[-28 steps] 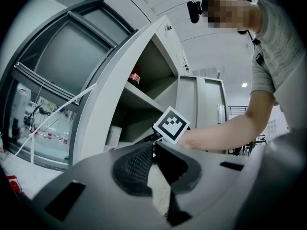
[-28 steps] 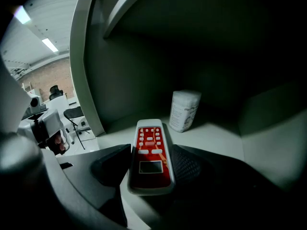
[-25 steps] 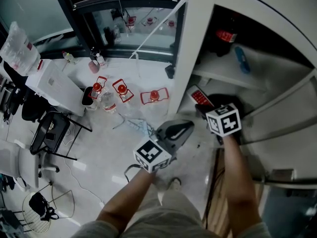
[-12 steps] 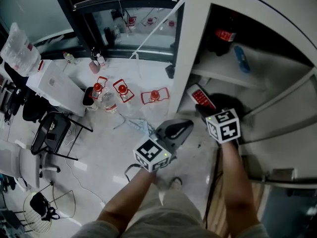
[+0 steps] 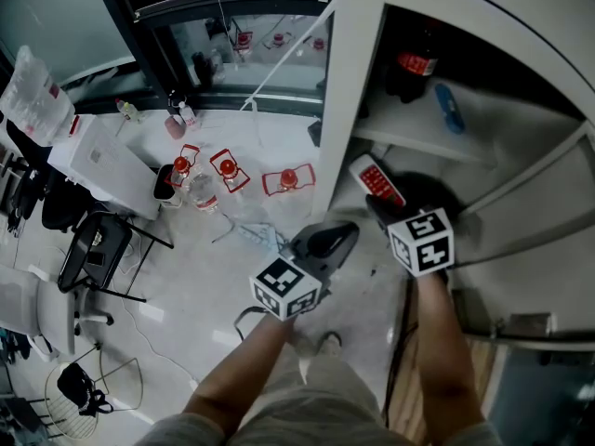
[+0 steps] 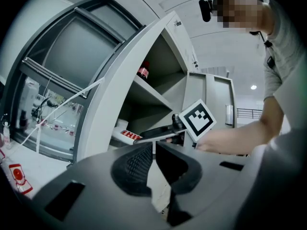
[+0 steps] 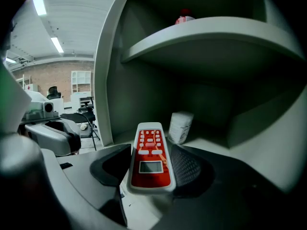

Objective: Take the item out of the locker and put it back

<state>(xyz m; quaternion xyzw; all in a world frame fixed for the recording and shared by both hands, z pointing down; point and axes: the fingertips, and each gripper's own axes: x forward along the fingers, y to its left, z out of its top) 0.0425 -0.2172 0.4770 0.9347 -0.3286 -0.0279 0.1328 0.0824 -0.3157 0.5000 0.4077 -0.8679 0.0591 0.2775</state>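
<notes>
A red-and-white remote control (image 5: pixel 375 178) sticks out of my right gripper (image 5: pixel 383 203), which is shut on its lower end at the mouth of the locker's lower compartment (image 5: pixel 521 277). In the right gripper view the remote (image 7: pixel 151 166) lies face up between the two pads, pointing into the compartment. My left gripper (image 5: pixel 346 233) hangs outside the locker, a little left of the right one, shut and empty; its pads meet with nothing between them (image 6: pixel 154 152). From the left gripper view the remote (image 6: pixel 128 135) shows in front of the open locker.
The locker door (image 6: pixel 120 95) stands open at the left. A dark cola bottle (image 5: pixel 406 68) and a blue item (image 5: pixel 448 108) sit on the upper shelf. A small white container (image 7: pixel 181 127) stands deep in the lower compartment. Red-framed bottles (image 5: pixel 228 165) and chairs (image 5: pixel 93 249) are on the floor.
My right gripper has lifted slightly with the remote still in it, its marker cube nearer the head camera. The left gripper has stayed where it was.
</notes>
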